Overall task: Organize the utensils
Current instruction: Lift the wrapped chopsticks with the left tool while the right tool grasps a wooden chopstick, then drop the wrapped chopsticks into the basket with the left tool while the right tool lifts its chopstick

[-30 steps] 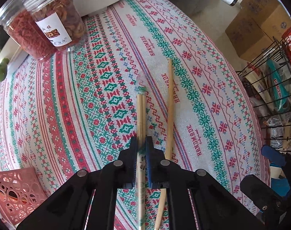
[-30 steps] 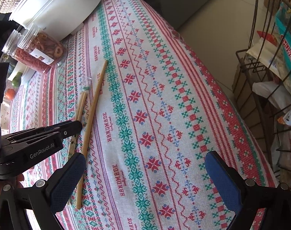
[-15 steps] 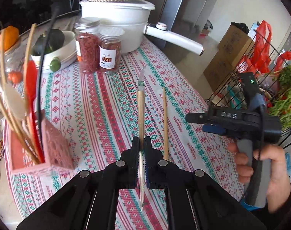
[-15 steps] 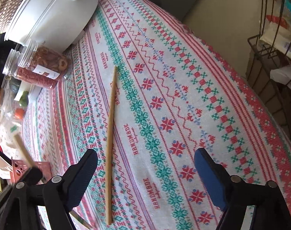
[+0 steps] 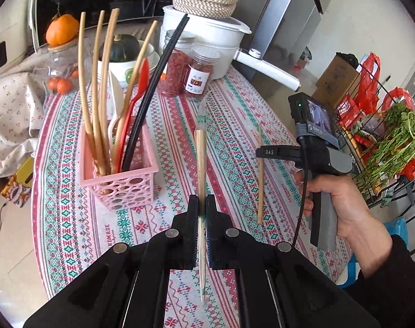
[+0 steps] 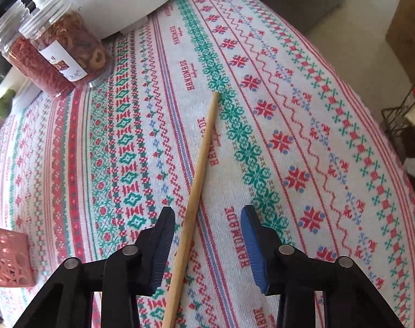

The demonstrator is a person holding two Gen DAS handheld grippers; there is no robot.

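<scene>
Left gripper (image 5: 201,213) lifted, pinching wrapped chopsticks (image 5: 200,161) — right gripper (image 6: 207,246), narrowed, perhaps lower, now straddles the loose chopstick (image 6: 199,175).

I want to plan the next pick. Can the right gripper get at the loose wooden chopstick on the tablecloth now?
Probably yes. The right gripper has open jaws on either side of the wooden chopstick, and nothing lies between them.

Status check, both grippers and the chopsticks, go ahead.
Left gripper shut on wrapped chopsticks. Right gripper open, straddling loose chopstick. Nothing blocking pink basket.
</scene>
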